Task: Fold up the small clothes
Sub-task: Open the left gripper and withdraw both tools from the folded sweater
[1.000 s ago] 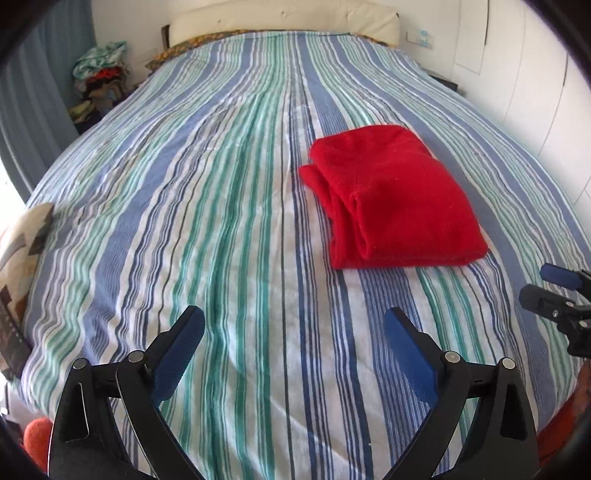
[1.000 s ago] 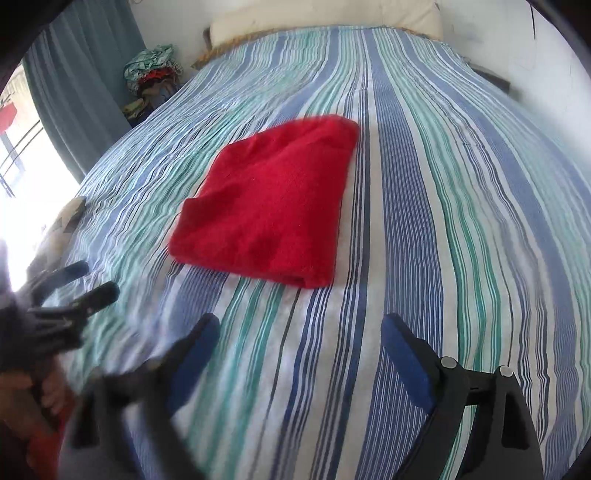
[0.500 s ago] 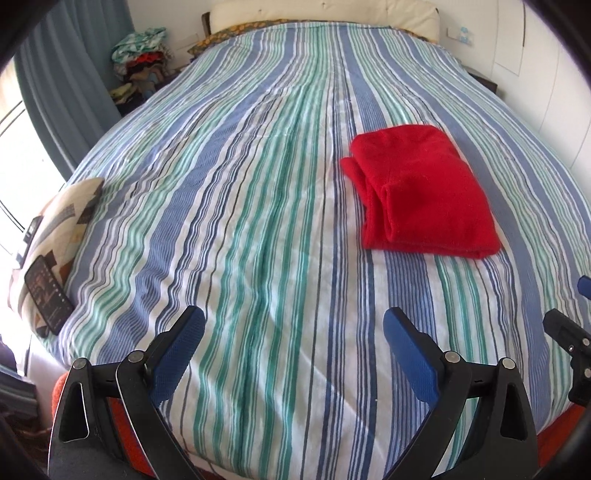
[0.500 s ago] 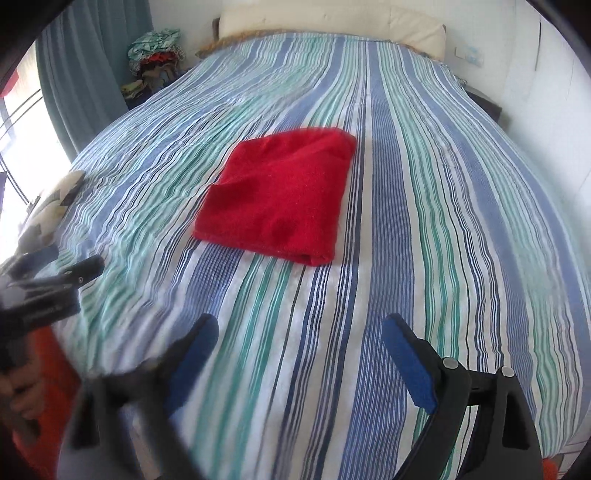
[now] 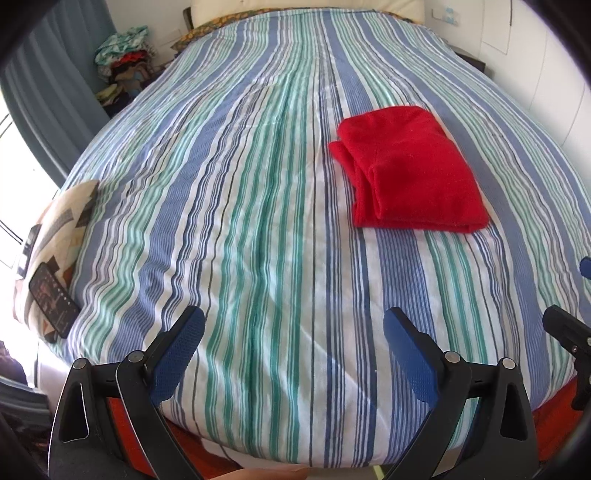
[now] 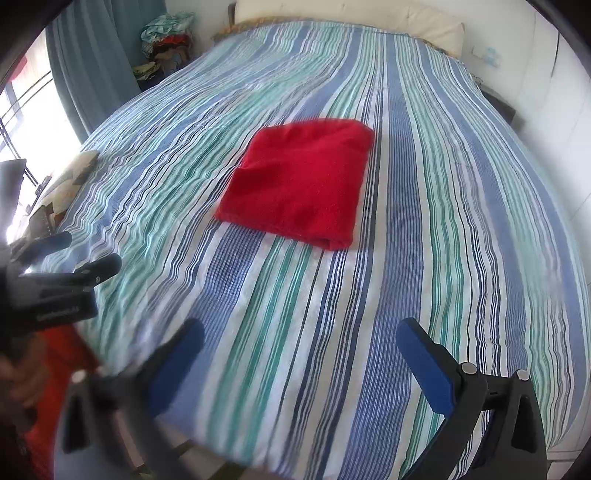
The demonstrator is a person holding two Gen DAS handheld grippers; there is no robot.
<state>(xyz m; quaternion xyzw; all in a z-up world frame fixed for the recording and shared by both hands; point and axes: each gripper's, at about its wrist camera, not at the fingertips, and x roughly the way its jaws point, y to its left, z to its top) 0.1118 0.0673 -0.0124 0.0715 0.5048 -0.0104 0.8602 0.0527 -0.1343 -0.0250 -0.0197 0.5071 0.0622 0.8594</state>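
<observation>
A red garment (image 5: 412, 168) lies folded into a neat rectangle on the striped bedspread (image 5: 258, 184). It sits right of centre in the left wrist view and near the middle as the red garment (image 6: 299, 182) in the right wrist view. My left gripper (image 5: 293, 334) hangs open over the bed's near edge, well short of the cloth, with nothing between its blue pads. My right gripper (image 6: 301, 343) is also back at the near edge, its jaws opening wide and empty; its left finger is blurred.
A patterned cushion (image 5: 59, 236) with a phone (image 5: 53, 297) on it lies at the bed's left edge. A clothes pile (image 5: 123, 62) and curtain stand far left, white pillows (image 6: 369, 16) at the head, a wall to the right. Something orange-red shows below the bed's near edge.
Both grippers have pulled back and up from the folded garment, which now looks smaller and farther away. The right gripper's jaws have widened. The garment itself has not moved.
</observation>
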